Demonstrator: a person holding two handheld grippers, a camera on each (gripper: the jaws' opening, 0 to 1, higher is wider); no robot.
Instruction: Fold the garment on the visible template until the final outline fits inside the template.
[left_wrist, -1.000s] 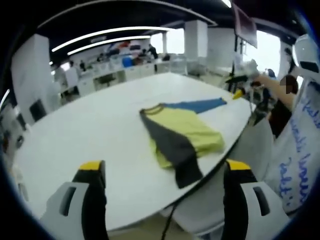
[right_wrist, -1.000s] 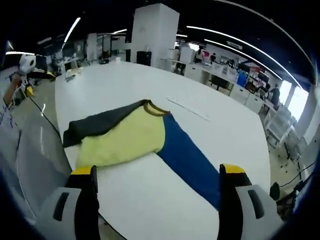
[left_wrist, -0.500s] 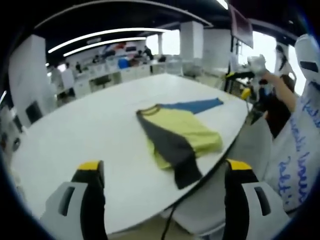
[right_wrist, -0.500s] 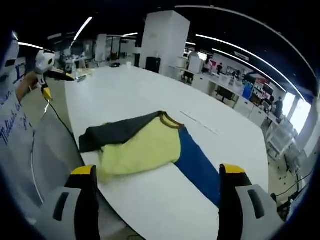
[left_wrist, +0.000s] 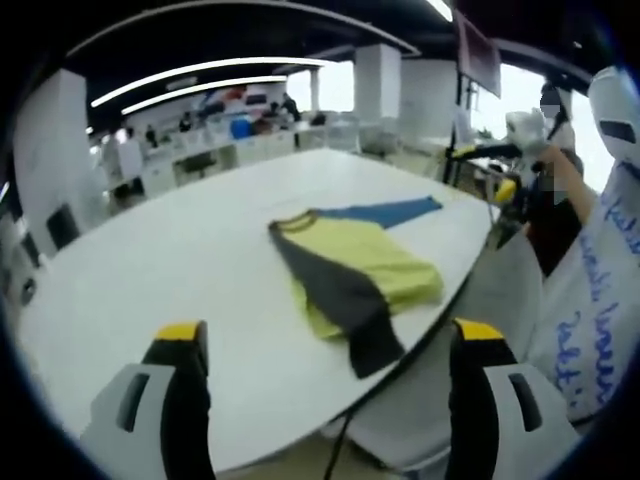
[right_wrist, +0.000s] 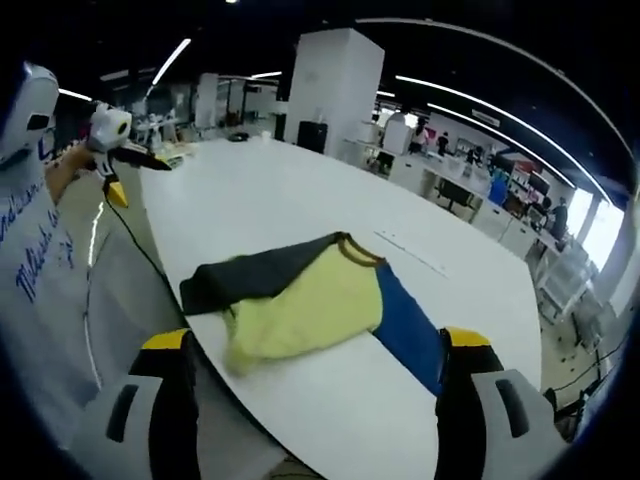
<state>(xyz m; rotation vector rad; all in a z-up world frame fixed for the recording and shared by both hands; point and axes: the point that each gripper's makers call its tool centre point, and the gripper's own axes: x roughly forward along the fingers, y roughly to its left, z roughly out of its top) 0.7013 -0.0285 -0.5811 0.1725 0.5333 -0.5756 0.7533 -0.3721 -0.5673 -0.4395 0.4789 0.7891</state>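
garment (left_wrist: 352, 275) lying flat near the edge of a white table (left_wrist: 180, 270) in the left gripper view, partly folded, yellow in the middle, a dark grey sleeve (left_wrist: 345, 305) running toward the near edge with its tip reaching the rim, a blue sleeve (left_wrist: 390, 211) stretched out on the far side. left gripper (left_wrist: 325, 345) held low in front of the table edge, jaws spread wide, yellow tipped, nothing between them and well apart from the cloth. at the right of this view, a person's arm holding the other gripper out (left_wrist: 505, 160), too small to tell how its jaws stand, and a white sleeve with blue writing (left_wrist: 600, 310) close to the lens. in the right gripper view, same garment (right_wrist: 305, 300) seen from the other side, grey sleeve (right_wrist: 255, 275) at the left by the table rim, yellow panel in the middle, blue sleeve (right_wrist: 408, 325) at the right. right gripper (right_wrist: 318, 350) with jaws wide apart, empty, short of the cloth. at upper left, a hand with the other gripper (right_wrist: 110, 135) beyond the table (right_wrist: 300, 200). open office with desks and ceiling lights behind.
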